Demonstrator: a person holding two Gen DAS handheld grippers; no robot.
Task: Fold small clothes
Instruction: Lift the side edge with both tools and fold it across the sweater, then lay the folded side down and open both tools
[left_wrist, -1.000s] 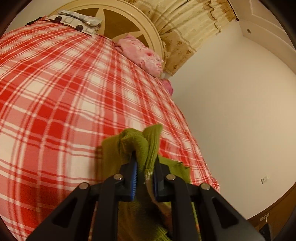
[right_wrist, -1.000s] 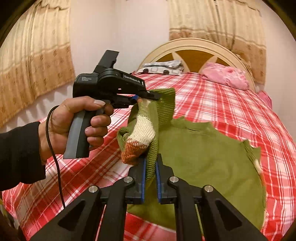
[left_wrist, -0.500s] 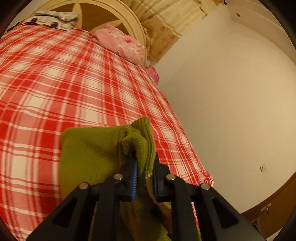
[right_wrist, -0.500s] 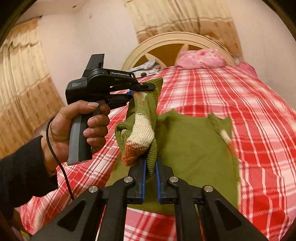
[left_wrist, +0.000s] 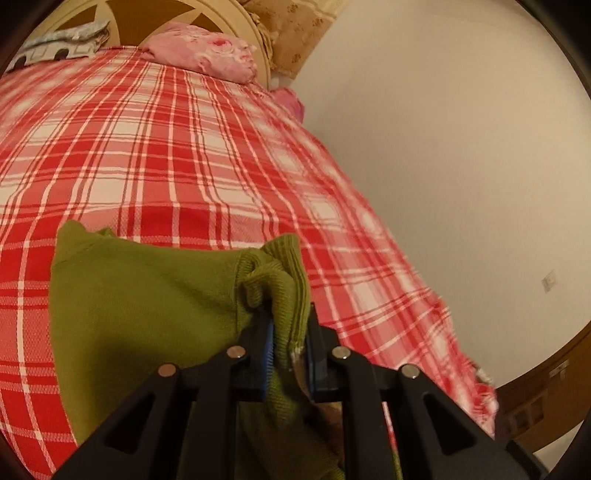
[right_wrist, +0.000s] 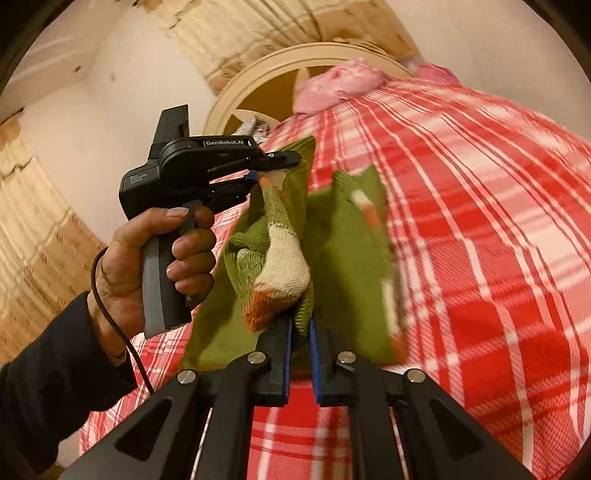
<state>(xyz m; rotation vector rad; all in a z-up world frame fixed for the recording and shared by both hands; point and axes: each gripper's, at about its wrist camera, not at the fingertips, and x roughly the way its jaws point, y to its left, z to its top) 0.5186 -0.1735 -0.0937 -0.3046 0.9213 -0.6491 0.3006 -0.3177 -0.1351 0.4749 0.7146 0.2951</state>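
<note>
A small olive-green knitted sweater (left_wrist: 147, 302) with a cream and orange patch (right_wrist: 284, 269) hangs between both grippers above the red plaid bed. My left gripper (left_wrist: 289, 332) is shut on a ribbed green edge of it. In the right wrist view that same left gripper (right_wrist: 273, 166) shows at the upper left, held by a hand (right_wrist: 147, 254), pinching the sweater's top edge. My right gripper (right_wrist: 300, 325) is shut on a bunched fold of the sweater (right_wrist: 347, 258), just under the patch. The sweater's lower part drapes toward the bed.
The red and white plaid bedspread (left_wrist: 177, 147) fills both views. A pink pillow (left_wrist: 207, 51) and a rounded cream headboard (right_wrist: 258, 85) lie at the far end, with folded cloth (left_wrist: 62, 40) beside them. A bare wall (left_wrist: 461, 147) runs along the bed's right side. Beige curtains (right_wrist: 33, 229) hang at the left.
Both grippers have swept sideways across the bed with the sweater still held; the sweater body has swung and folded narrower, and both views have rolled.
</note>
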